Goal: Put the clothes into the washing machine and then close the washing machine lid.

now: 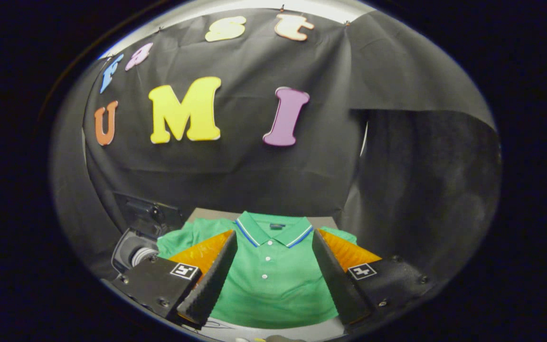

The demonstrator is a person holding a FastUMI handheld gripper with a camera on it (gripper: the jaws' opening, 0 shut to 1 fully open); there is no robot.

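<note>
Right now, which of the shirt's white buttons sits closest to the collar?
The top button on the green polo shirt, just under the collar. The other two sit lower on the placket, between the open gripper fingers.

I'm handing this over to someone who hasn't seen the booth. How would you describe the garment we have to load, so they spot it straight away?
Start at the black cloth wall; on the surface below it lies the green polo shirt, flat and front up. The open gripper frames it, its fingers apart on either side. Its blue-and-white striped collar and white buttons set it apart from the dark washing machine to its left.
</note>
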